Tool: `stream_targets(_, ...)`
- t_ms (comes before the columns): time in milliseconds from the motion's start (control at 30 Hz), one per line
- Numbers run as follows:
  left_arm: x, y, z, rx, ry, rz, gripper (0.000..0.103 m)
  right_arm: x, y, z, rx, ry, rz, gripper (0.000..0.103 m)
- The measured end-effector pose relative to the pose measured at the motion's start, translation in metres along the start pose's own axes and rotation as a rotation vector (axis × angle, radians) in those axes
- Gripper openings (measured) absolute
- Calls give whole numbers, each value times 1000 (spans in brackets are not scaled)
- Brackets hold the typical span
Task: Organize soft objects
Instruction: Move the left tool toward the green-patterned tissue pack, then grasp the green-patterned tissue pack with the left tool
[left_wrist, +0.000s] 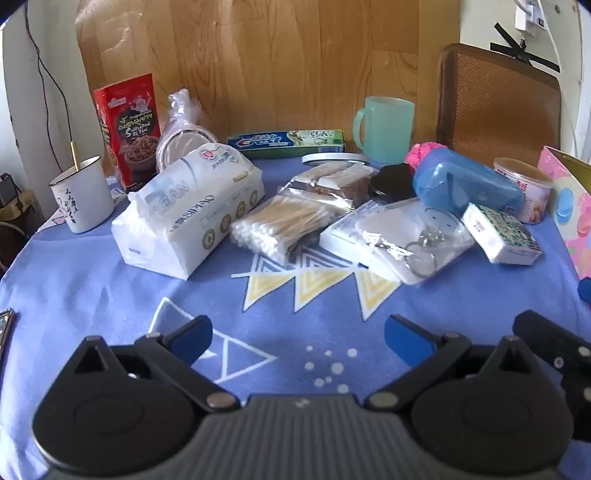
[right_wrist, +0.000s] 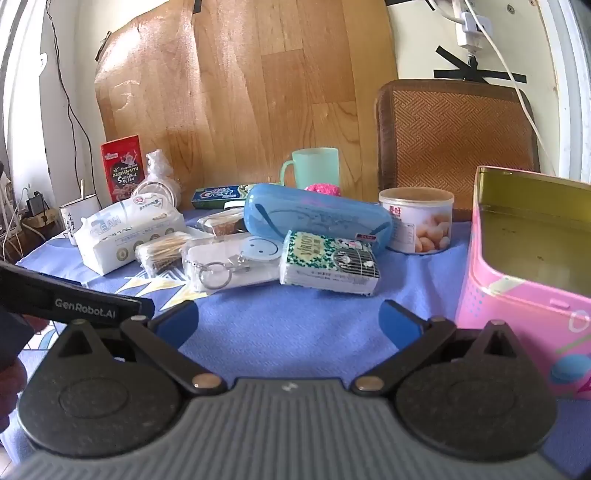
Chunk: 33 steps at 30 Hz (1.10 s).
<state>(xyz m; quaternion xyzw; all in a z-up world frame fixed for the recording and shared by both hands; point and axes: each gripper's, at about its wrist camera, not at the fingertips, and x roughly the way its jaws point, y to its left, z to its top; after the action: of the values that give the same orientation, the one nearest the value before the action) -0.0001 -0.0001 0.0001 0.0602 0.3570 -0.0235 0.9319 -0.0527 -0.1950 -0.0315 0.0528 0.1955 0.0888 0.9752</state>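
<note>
Fingers (left_wrist: 192, 338) of the left gripper (left_wrist: 297, 338) and right gripper (right_wrist: 290, 319) are spread wide, released, over bare tabletop (left_wrist: 110, 295). Behind them the tissue pack (left_wrist: 192, 206) lies left of the blue case (right_wrist: 314, 216); a small tissue packet (right_wrist: 328, 264) leans against that case. To the case's right, the pink tin (right_wrist: 528, 295) is cut off by the frame edge.

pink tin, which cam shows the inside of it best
The right wrist view: the pink tin stands close at the right with its open top and gold inner walls in sight. The left wrist view catches only a sliver at the right edge.
</note>
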Motion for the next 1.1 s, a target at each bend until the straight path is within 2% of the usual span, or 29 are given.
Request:
stream_targets(100,1,-1,1,7,-21,-8,103,-1,0,-1,3,-3,-1,103)
stream_targets(233,3,15,-9,-32,-90,-109,98,1,1,-1,2,14,-2,103)
stream_targets(300,2,29,-14,-107,-127,-158,98,1,1,0,-6,10,-2,103)
stream_targets(367,3,45,-14,-174,-142,-161,96,2,2,0,-14,8,-4,103)
stream_targets(433,6,50,-10,-169,-130,-119,85,2,5,-1,-32,4,-10,103)
stream_targets(467,8,53,-10,-162,-129,-98,84,2,5,-1,-36,3,-16,102)
stream_targets(500,10,56,-11,-164,-124,-86,84,2,6,-1,-41,4,-21,98)
stream_targets(633,14,65,-14,-204,-125,-138,87,6,10,2,-67,25,-27,85)
stream_targets(700,14,64,-14,-194,-127,-153,87,11,11,7,-78,30,-22,84)
stream_targets(867,15,66,-16,-200,-132,-181,88,34,7,30,-126,5,-99,87)
stream_targets(933,15,68,-16,-206,-133,-192,88,51,0,40,-122,43,-118,95)
stream_targets(1033,15,71,-17,-224,-138,-209,88,82,-11,44,-110,168,-114,95)
stream_targets(1100,15,72,-17,-232,-140,-216,88,96,-21,41,-44,252,-92,92)
